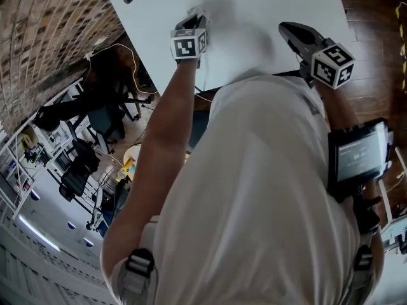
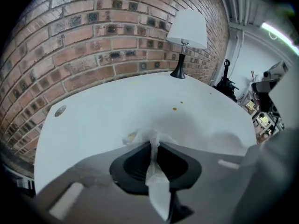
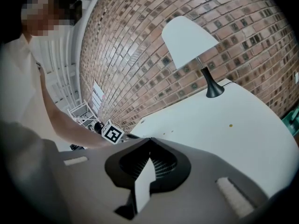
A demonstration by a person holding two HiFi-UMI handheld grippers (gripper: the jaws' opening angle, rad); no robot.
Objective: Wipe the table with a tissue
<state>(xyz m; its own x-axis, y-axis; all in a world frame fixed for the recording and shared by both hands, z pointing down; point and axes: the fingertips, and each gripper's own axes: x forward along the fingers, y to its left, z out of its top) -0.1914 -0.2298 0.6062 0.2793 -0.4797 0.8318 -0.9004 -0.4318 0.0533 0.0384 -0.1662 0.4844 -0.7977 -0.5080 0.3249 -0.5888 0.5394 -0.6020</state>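
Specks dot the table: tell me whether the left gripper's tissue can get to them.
Probably yes: the left gripper, shut on the tissue, is down at the table, with only bare tabletop between it and the specks.

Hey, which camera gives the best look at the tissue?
The left gripper view: the tissue sits pinched between the left gripper's jaws, bunched against the table. The head view shows only a white scrap; the right gripper view doesn't show it.

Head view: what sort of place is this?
Probably an office or lab workspace: a brick wall, a white table carrying a lamp, and dark office chairs beside it.
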